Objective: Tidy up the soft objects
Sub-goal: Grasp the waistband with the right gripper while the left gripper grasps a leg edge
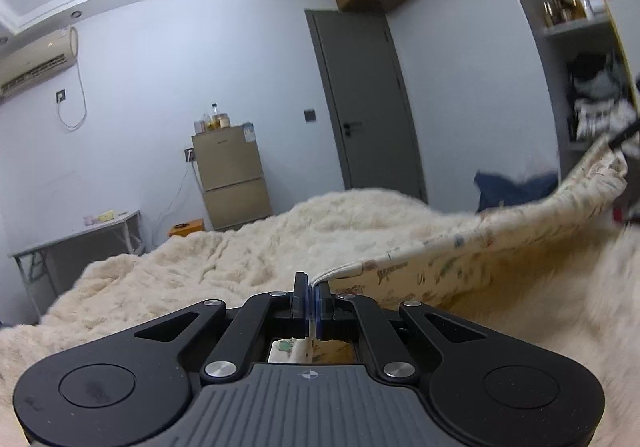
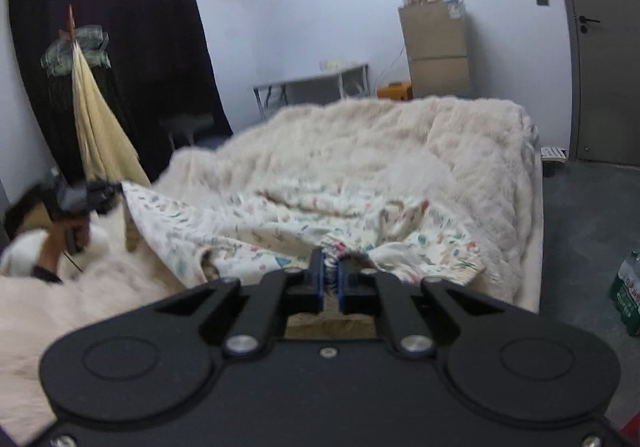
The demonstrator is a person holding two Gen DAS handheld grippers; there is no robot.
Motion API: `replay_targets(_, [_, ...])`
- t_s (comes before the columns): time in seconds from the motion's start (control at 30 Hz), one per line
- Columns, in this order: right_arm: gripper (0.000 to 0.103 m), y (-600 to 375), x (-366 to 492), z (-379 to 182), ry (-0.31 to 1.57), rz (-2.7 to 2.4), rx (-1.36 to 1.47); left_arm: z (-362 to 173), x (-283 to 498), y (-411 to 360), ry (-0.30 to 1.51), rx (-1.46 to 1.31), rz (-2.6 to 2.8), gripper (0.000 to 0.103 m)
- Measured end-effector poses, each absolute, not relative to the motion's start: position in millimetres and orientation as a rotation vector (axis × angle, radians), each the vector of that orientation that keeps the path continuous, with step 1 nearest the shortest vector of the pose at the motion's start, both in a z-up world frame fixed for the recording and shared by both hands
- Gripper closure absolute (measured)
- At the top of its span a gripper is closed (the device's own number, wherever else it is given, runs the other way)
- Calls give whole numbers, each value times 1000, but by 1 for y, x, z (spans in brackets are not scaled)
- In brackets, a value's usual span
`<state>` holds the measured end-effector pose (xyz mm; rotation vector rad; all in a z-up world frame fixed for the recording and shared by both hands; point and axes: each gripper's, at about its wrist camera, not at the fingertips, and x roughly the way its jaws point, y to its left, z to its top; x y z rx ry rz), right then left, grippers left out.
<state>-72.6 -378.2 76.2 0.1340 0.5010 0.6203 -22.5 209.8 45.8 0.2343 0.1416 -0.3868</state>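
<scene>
Both grippers are clamped on the printed cloth [image 2: 280, 223]: right gripper [image 2: 331, 271] low in its frame's centre, left gripper [image 1: 311, 297] likewise, the cloth stretched above the furry bed cover [image 1: 224, 259]. Pulling apart unevenly could tug a thin pinched edge free, dropping it crumpled.

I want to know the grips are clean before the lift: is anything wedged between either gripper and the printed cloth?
Nothing visible. The left gripper is shut directly on the printed cloth edge, and the right gripper is shut on another bunched part, above the fluffy blanket.
</scene>
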Motion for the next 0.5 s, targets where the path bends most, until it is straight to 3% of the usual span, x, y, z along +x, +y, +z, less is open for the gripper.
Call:
replay_targets(0.17, [95,-385,-91,54,637,664,46,44,-51,210,254,336,-548,100])
replay_targets(0.23, [87,-379,-96,43,689,653,-29,40,-64,214,284,340,-610,94])
replay_targets(0.27, [85,-376,-99,38,712,646,-67,38,-71,218,285,344,-623,76])
replay_targets(0.3, [82,-372,-102,36,720,654,-96,37,-77,225,284,325,-637,48])
replay_targets(0.33, [76,-368,-106,35,722,669,-131,36,-79,235,278,288,-638,40])
replay_targets(0.43, [64,-362,-114,47,691,604,-202,37,-74,266,266,146,-564,35])
replay_targets(0.5, [61,-356,-110,62,664,567,-224,34,-63,299,281,-2,-418,19])
